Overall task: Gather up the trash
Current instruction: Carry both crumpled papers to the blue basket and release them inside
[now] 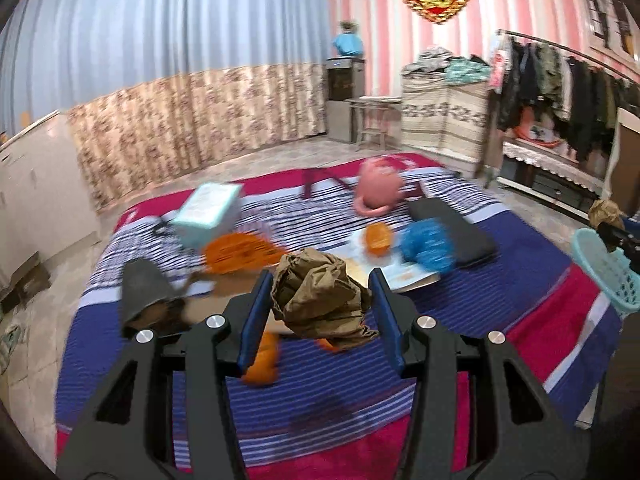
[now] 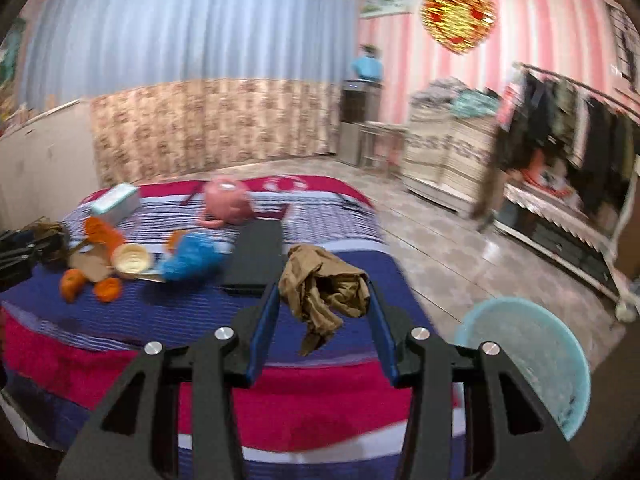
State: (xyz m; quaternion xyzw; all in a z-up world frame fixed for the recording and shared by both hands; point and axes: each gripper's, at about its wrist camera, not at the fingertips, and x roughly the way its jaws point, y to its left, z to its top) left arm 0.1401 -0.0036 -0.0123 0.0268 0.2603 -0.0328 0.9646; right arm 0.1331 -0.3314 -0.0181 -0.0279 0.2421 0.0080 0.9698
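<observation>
Even indoor light, heavy motion blur, fisheye bending, dark corners.

Crumpled matt brown paper wad (image 1: 320,296) sits between matt black plastic fingers (image 1: 256,312) with blue pads and shiny metal bolts. Another creased paper wad (image 2: 324,284) likewise. The bed (image 2: 328,384) wears soft striped cloth. Beside the bed, a smooth pale-blue plastic bin (image 2: 532,356) on glossy floor tiles (image 2: 436,248).

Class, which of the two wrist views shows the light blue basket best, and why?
The right wrist view: the light blue basket shows its whole round opening on the floor beside the bed. The left wrist view catches only part of it at the right edge, cut off.
</observation>
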